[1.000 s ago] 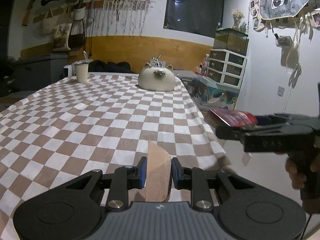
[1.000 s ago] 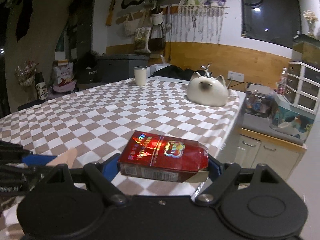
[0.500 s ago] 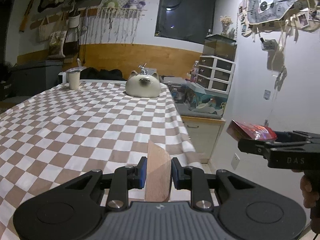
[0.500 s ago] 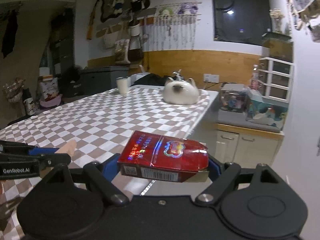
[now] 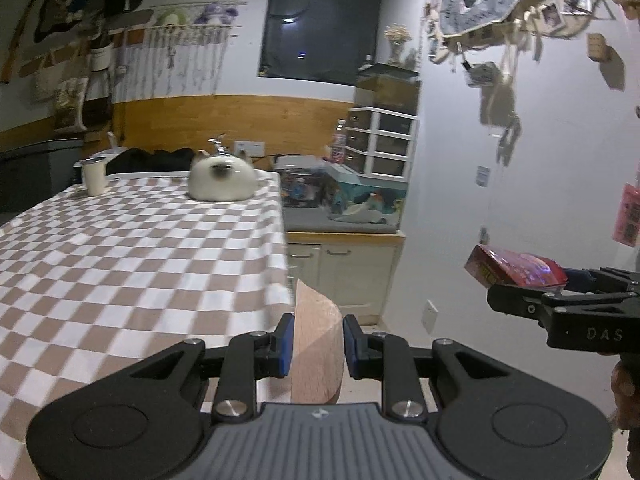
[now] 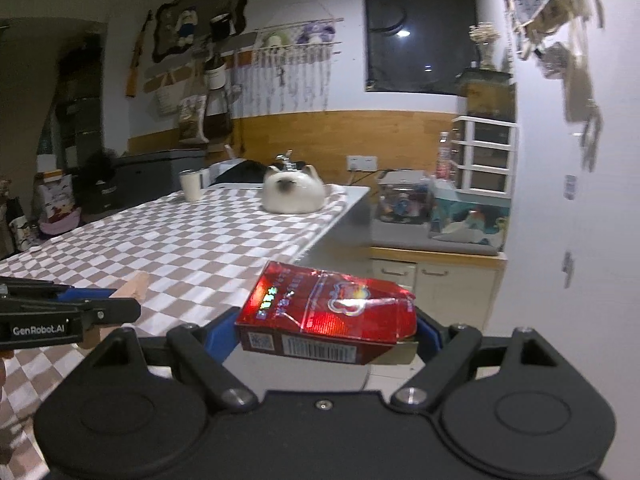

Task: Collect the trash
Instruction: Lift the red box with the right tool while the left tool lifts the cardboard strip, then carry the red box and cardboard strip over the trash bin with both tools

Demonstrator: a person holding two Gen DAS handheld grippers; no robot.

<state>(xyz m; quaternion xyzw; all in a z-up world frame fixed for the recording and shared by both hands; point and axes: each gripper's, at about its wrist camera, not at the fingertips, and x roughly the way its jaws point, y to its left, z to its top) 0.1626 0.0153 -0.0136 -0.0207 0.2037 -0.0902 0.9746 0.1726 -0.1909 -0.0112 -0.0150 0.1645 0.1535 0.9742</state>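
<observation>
A tan, flat piece of cardboard (image 5: pixel 318 344) stands on edge between the blue pads of my left gripper (image 5: pixel 318 346), which is shut on it. My right gripper (image 6: pixel 323 332) is shut across a crumpled red cigarette box (image 6: pixel 326 314), barcode side facing the camera. In the left wrist view the red box (image 5: pixel 516 270) and right gripper (image 5: pixel 560 304) hang to the right, off the table's side. In the right wrist view the left gripper (image 6: pixel 100 312) and the cardboard (image 6: pixel 130 286) show at the left edge, over the checkered table (image 6: pixel 168 248).
A cat-shaped white object (image 5: pixel 221 181) and a white cup (image 5: pixel 94 176) sit at the table's far end. A low cabinet (image 5: pixel 344 264) with clutter on top and a white drawer unit (image 5: pixel 382 142) stand against the right wall. A hand (image 5: pixel 626 392) holds the right gripper.
Both grippers have swung to the right, off the table's edge toward the wall and cabinet. Each keeps its hold on its item.
</observation>
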